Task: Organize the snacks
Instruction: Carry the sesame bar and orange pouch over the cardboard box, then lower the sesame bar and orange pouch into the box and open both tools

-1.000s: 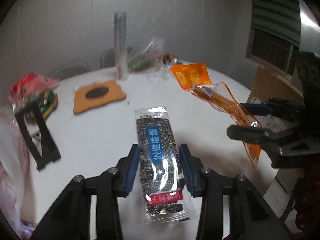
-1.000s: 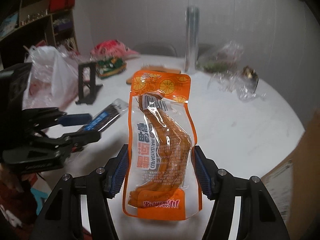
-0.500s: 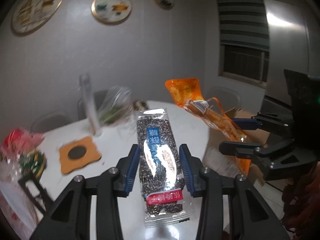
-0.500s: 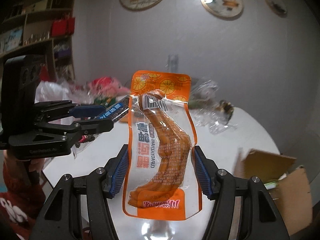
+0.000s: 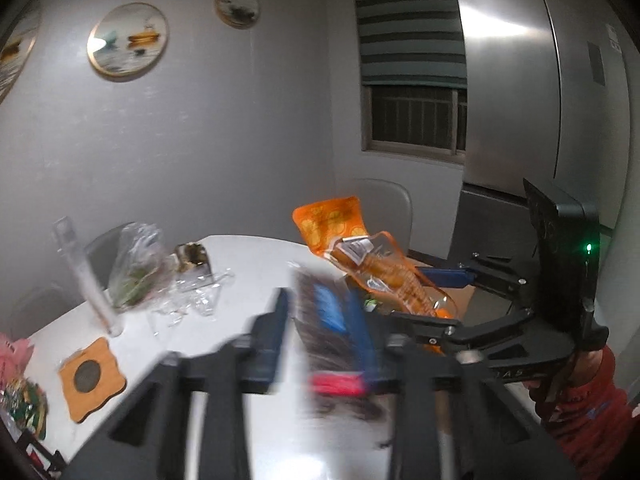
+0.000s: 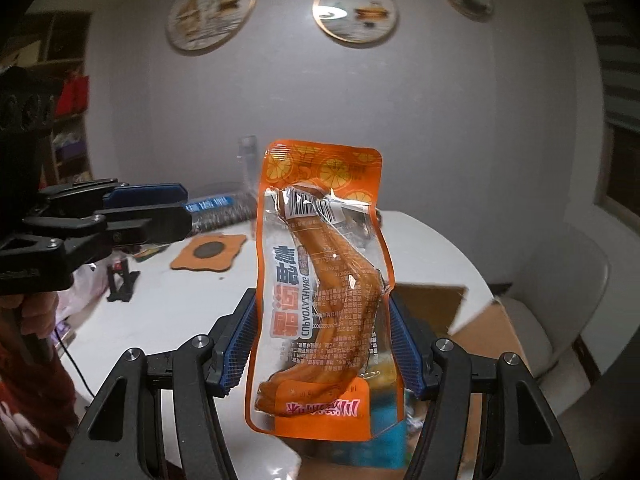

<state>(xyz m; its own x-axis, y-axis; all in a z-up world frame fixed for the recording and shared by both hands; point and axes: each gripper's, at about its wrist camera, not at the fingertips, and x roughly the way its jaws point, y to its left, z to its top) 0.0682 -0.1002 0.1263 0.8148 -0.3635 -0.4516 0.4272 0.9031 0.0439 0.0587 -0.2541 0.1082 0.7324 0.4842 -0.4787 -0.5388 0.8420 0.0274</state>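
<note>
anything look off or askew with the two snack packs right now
The orange clear-windowed snack pouch sits straight between the right gripper pads. The dark sesame bar in clear wrap looks skewed in the left gripper, pressed toward one pad, but that view is motion-blurred, so I cannot confirm.

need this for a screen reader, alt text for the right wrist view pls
The right gripper holds an orange snack pouch upright between its blue-padded fingers, above a white round table. At left, the left gripper holds a dark snack bar; an open cardboard box sits below right.
</note>
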